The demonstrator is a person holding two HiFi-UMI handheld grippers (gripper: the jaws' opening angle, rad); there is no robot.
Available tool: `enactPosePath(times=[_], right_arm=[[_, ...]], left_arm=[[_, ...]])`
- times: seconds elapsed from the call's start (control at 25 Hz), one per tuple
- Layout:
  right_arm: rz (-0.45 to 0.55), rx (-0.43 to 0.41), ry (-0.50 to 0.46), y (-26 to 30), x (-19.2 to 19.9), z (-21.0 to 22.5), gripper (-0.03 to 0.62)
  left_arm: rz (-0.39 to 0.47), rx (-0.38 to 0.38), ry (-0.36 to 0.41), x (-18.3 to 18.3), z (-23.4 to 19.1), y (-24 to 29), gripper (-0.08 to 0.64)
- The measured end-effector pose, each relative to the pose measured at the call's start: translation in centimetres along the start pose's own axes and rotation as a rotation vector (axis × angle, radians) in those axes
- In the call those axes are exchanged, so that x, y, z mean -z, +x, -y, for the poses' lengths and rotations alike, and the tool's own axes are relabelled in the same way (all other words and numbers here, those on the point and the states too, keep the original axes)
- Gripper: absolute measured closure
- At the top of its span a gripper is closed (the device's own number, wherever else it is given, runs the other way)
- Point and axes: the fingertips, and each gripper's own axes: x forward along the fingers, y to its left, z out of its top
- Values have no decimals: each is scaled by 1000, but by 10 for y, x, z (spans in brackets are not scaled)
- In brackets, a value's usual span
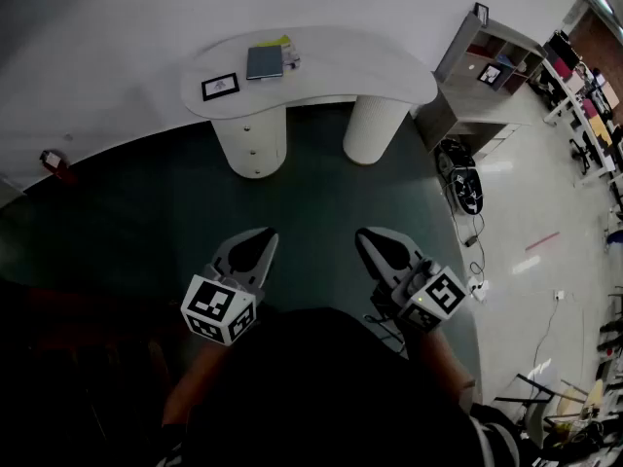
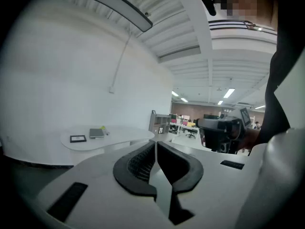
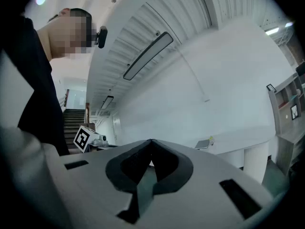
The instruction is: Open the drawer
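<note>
Across the dark green floor (image 1: 146, 222), the white kidney-shaped worktop (image 1: 331, 66) stands by the wall. Its drawers (image 1: 250, 136), in the left round pedestal, look shut. Your left claw (image 1: 266, 234) and right claw (image 1: 363, 233) are closed, empty and well apart from it. The approach, grip and pull all remain.

The white desk (image 1: 362, 66) looks smooth and matt; the pale floor (image 1: 516, 202) beside it shines glossy.

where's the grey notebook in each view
Head view: grey notebook top centre, on the white desk.
Left gripper view: notebook left of middle, small.
Right gripper view: notebook right of middle, tiny.
Shared landmark: the white desk beneath it.
</note>
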Motion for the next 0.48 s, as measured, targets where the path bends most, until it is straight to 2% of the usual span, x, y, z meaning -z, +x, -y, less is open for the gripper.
enactPosePath(times=[0.48], right_arm=[[-5,-13,3,19,6,-17,577]], left_arm=[[-3,-5,1,0,-15,-20,534]])
